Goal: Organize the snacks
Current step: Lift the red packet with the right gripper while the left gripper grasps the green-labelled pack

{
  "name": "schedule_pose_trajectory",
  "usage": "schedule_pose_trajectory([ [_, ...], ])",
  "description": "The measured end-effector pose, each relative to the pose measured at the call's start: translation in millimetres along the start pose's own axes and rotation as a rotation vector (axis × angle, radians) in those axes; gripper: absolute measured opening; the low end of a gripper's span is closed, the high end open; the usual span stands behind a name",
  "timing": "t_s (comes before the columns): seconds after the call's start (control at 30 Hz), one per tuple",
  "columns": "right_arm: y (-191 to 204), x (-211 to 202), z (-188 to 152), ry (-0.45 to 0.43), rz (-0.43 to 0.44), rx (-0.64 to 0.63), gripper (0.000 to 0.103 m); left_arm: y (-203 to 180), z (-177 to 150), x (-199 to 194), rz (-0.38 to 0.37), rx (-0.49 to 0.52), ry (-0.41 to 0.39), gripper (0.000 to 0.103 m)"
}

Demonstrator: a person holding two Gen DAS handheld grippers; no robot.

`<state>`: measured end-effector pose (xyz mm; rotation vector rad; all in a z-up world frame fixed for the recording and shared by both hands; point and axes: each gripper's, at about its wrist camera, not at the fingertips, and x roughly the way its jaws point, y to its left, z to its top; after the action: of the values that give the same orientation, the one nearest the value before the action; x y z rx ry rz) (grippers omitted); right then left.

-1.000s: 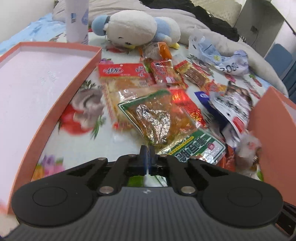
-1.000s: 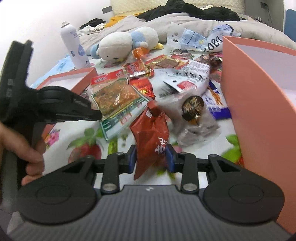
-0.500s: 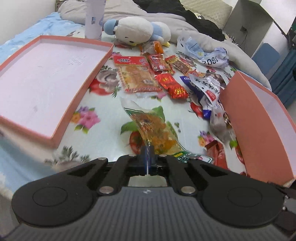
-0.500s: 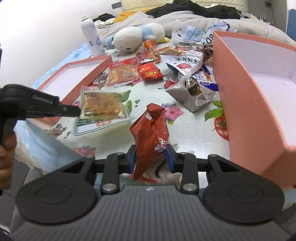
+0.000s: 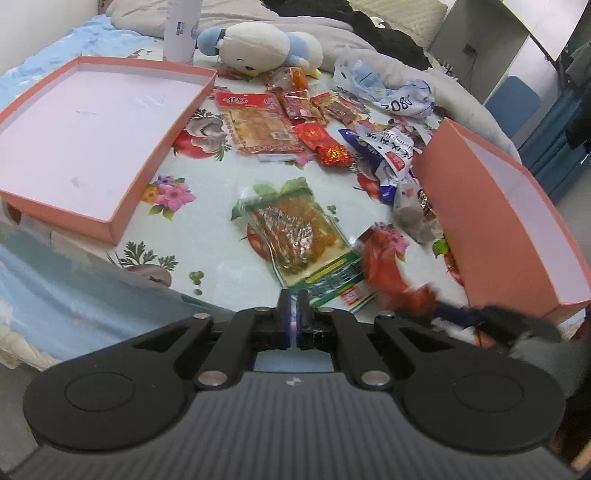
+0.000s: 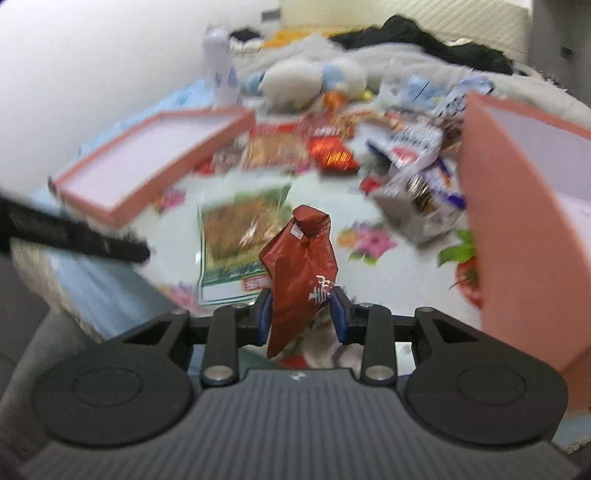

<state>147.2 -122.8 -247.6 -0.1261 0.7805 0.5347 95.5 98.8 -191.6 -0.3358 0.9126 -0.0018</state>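
— What sort of place is this?

— A home, and a bedroom by the look of it. Behind the snacks lies a rumpled grey duvet (image 5: 236,14) with a heap of black clothes (image 5: 354,26) thrown on it, and a pale quilted headboard or mattress (image 5: 402,11) stands beyond.

— Anything else homely?

— A white and blue plush toy (image 5: 258,46) lies among the packets, beside a white spray bottle (image 5: 181,29). The bench (image 5: 207,236) wears a flowered, fruit-printed cloth, and a blue sheet (image 5: 55,48) shows at the left. At the right stand a white cupboard (image 5: 476,33) with a cable plugged in and a blue chair (image 5: 513,103).
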Motion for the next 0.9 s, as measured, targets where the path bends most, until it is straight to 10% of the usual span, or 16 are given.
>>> schedule_pose_trajectory([
  [0.1, -2, 4, -5, 0.022, 0.025, -0.003, 0.036, 1, 9, 3, -0.009, -0.021, -0.002, 0.011],
  [0.17, -4, 5, -5, 0.022, 0.036, 0.009, 0.036, 0, 16, 9, -0.002, -0.037, 0.008, 0.066],
  [0.23, -5, 6, -7, 0.03, 0.039, 0.012, 0.036, -2, 25, 20, 0.016, -0.041, -0.005, 0.088],
  [0.9, -13, 5, -15, 0.029, 0.083, 0.027, 0.036, -29, 61, 126, 0.203, -0.054, 0.066, 0.089],
])
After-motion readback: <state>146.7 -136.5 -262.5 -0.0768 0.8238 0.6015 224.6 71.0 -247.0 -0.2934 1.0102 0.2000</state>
